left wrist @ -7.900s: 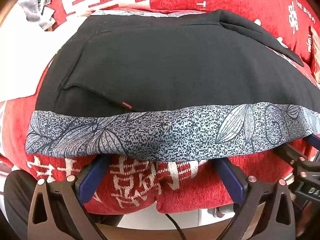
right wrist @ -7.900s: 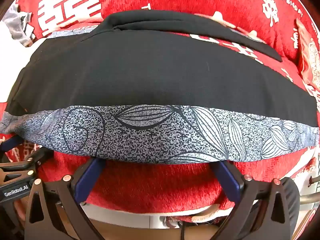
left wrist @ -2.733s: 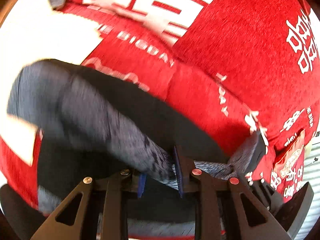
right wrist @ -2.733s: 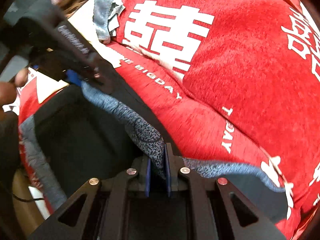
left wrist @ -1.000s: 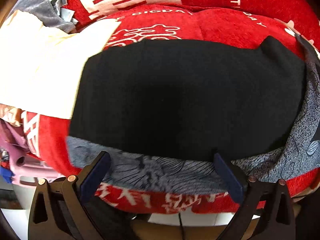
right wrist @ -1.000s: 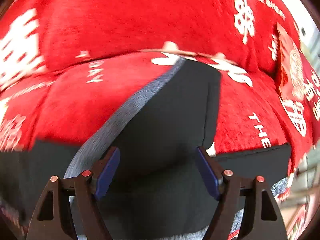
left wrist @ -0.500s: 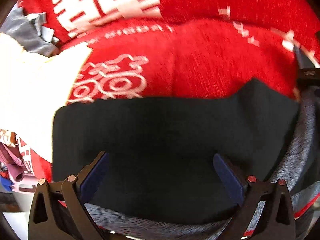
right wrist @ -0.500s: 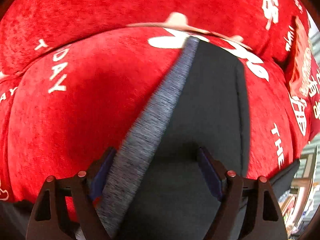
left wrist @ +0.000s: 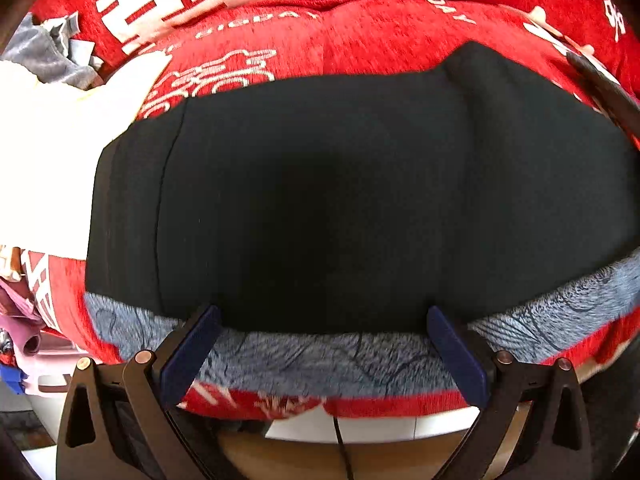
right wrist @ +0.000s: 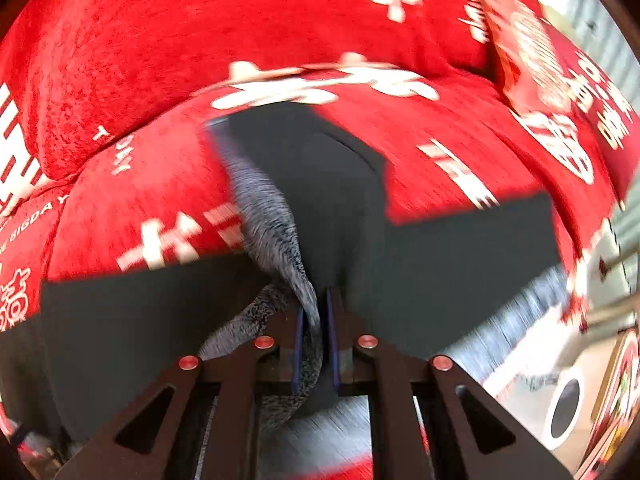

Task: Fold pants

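Surface: a red plush cover printed with white characters and lettering (left wrist: 380, 40) is spread over a cushioned seat; it is taken as the landmark below.
Pants: black fabric pants with a grey leaf-patterned band (left wrist: 340, 200) are laid flat across the middle of the red cover, the grey band running along the cover's near edge.
Pants, right wrist view: the same pants (right wrist: 460, 264) are seen across the lower part of the red cover, with one strip of black cloth edged in grey drawn up from the cover toward the camera.
Left gripper (left wrist: 320, 336): the jaws are held wide apart above the near edge of the red cover, over the grey band; nothing is pinched between the blue pads.
Right gripper (right wrist: 316, 344): the jaws have just been closing and are now narrowed onto the grey-banded edge of the pants, which is gripped between the blue pads.
Held cloth: from the right gripper the grey band twists upward and away over the red cover.
Other cloth: a white sheet (left wrist: 52, 152) lies on the left part of the red cover, touching the left end of the pants.
Beyond it: a crumpled grey garment (left wrist: 48, 56) is seen at the cover's far left corner.
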A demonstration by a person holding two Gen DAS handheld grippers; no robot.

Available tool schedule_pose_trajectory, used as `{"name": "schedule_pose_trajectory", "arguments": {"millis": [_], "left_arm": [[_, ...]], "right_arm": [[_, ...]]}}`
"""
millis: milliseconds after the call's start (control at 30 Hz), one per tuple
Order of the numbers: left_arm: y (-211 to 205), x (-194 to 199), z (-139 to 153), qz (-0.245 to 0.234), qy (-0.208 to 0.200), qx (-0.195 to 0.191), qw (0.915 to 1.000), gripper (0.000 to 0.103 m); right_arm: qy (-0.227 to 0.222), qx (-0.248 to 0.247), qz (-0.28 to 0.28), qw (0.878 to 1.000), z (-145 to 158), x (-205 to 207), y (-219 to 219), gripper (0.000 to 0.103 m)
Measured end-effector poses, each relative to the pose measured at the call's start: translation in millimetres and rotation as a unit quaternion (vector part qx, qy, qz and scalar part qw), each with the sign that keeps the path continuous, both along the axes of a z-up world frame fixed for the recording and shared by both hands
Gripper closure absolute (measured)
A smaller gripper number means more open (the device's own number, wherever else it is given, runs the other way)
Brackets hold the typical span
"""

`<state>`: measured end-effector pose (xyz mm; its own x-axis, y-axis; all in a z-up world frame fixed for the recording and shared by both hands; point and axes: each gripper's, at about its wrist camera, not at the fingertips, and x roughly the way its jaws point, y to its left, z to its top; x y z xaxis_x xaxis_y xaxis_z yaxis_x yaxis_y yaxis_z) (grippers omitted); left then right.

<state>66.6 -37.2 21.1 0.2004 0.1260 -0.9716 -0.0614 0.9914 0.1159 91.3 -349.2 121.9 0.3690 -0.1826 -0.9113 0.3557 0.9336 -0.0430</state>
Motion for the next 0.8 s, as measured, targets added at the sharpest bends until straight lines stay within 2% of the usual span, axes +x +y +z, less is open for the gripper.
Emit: {"name": "schedule_pose_trajectory", "arguments": {"millis": [100, 133, 167, 200, 267, 333, 367, 433, 500, 600, 633, 700, 800], "left_arm": [[1, 1, 10, 0.008, -0.002, -0.007, 0.9999, 0.0], [0, 4, 16, 0.011, -0.009, -0.012, 0.9998, 0.0], [3, 12, 19, 0.013, -0.012, -0.015, 0.9997, 0.0], [1, 19, 22, 0.015, -0.013, -0.016, 0.9997, 0.0], [-4, 32, 25, 0.013, -0.013, -0.016, 0.9997, 0.0], [-13, 43, 27, 0.011, -0.014, -0.008, 0.9998, 0.0], [-21, 48, 27, 0.01, -0.016, -0.005, 0.9998, 0.0], [-31, 56, 22, 0.01, -0.012, -0.01, 0.9998, 0.0], [-41, 58, 16, 0.004, -0.012, -0.018, 0.9998, 0.0], [-51, 54, 2, -0.01, 0.0, -0.013, 0.9999, 0.0], [-49, 50, 3, -0.006, -0.013, -0.019, 0.9997, 0.0], [-43, 41, 0, -0.006, -0.005, -0.036, 0.9993, 0.0], [-33, 27, -2, -0.008, 0.008, -0.048, 0.9988, 0.0]], "right_arm": [[0.002, 0.008, 0.013, 1.0, -11, -22, -15, 0.092], [0.002, 0.017, 0.022, 1.0, -13, -24, -18, 0.087], [0.0, 0.017, 0.029, 0.999, -14, -25, -20, 0.075], [-0.005, 0.004, 0.036, 0.999, -12, -25, -20, 0.068], [-0.017, -0.046, 0.049, 0.998, -7, -22, -14, 0.039], [-0.017, -0.119, 0.074, 0.99, -2, -12, 1, 0.032], [-0.013, -0.144, 0.088, 0.986, -2, -9, 8, 0.031], [0.009, -0.219, 0.127, 0.967, -8, 7, 32, 0.029], [0.018, -0.254, 0.158, 0.954, -13, 21, 48, 0.029], [0.013, -0.256, 0.194, 0.947, -15, 45, 67, 0.029], [0.012, -0.258, 0.202, 0.945, -15, 54, 74, 0.028], [0.014, -0.256, 0.221, 0.941, -17, 68, 84, 0.024], [0.032, -0.224, 0.227, 0.947, -29, 93, 85, 0.026]]}}
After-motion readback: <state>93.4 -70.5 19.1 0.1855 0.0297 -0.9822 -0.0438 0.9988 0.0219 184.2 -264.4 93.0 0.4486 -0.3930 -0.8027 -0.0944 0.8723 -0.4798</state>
